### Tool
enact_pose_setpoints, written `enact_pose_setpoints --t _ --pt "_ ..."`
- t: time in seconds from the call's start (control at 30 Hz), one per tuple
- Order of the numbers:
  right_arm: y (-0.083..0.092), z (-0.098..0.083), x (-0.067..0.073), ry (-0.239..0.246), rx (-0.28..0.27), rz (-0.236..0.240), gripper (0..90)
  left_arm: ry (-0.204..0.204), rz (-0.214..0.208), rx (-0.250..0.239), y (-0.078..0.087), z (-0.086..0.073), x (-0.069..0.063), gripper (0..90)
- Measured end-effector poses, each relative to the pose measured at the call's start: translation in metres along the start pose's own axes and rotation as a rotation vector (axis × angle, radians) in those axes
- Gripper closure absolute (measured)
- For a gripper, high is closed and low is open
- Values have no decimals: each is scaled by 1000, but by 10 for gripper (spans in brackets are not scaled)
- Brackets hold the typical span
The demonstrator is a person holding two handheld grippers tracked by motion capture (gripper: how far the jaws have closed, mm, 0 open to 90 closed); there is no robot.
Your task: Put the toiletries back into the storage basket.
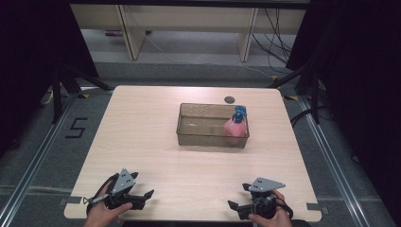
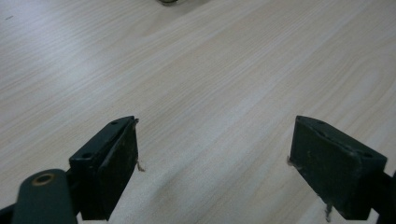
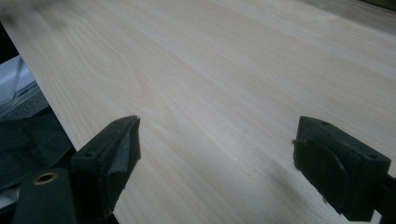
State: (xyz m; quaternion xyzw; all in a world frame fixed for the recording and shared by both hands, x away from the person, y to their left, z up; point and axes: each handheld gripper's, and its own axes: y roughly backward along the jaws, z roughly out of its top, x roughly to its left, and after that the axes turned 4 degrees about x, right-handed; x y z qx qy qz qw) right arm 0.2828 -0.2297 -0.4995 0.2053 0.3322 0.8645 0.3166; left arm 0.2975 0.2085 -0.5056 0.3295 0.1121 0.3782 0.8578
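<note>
Left gripper: nearest the camera on my left, the black two-jaw left gripper with its grey three-cornered plate [image 1: 142, 197] rests at the near edge of the pale wood-grain laminate table [image 1: 142, 142]. Its jaws stand wide apart with nothing but bare tabletop between them; in its own view the left gripper [image 2: 212, 158] shows flat, matte, slightly scuffed pads [image 2: 122, 158].

Right gripper: across on my right, the black two-jaw right gripper under its own grey plate [image 1: 235, 208] also sits at the near edge, jaws spread and empty. In the right gripper view [image 3: 217, 163] I'm looking along the table's edge, dark floor off to one side.

Thing to fetch: the pink soft-looking pouch with a blue plastic cap [image 1: 236, 125] leans in the right end of the clear brownish rectangular plastic bin [image 1: 189, 135], mid-table, well apart from both grippers.

Step in hand: as I read it, nothing is started; I'm about to reach. The right gripper is the closer one, so I'd send that.

How to do it well: come in from above, clear the bin's thin wall, and close on the pouch body just below the cap. The bin looks light and may slide, so I'd steady it with the left.

Small extra: a dark round disc [image 1: 230, 100] lies beyond the bin.
</note>
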Motion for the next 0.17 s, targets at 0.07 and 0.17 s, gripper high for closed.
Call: enact_pose_setpoints --t 0.07,0.17 --pt "0 0 0 0 1 1 157 4 0 -4 0 0 0 150" --pt "-1 0 -1 3 12 35 157 13 -3 -11 0 0 -1 150"
